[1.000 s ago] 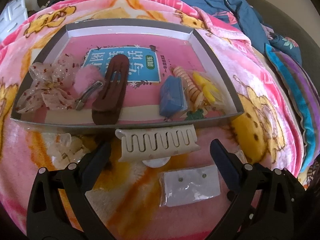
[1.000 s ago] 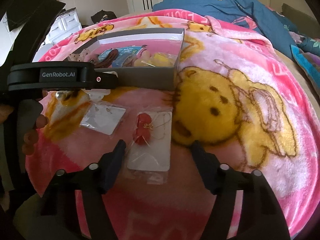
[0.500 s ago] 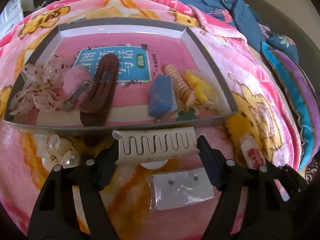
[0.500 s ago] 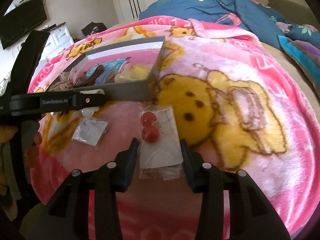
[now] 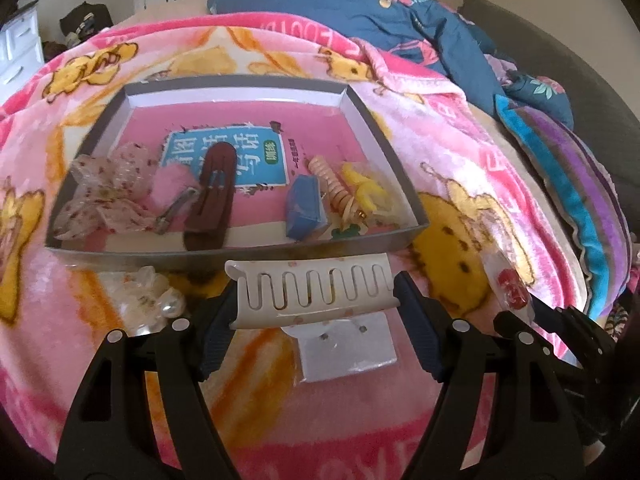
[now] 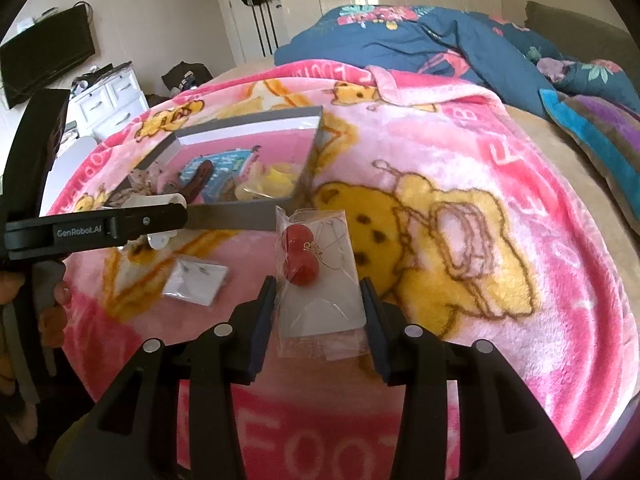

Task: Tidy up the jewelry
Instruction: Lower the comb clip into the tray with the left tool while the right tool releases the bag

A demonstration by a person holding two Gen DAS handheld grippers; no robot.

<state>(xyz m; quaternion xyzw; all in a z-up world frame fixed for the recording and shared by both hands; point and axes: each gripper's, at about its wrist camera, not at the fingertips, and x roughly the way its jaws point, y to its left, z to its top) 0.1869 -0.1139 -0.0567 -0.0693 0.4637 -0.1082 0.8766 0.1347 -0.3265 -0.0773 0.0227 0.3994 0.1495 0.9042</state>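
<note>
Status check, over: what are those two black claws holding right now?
Left gripper clamps cream hair clip. Right gripper clamps bagged red earrings. Grey tray just ahead, nothing blocking.

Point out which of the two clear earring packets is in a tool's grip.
The packet with the red ball earrings, clamped between the right tool. The other packet, holding small studs, lies loose on the blanket.
</note>
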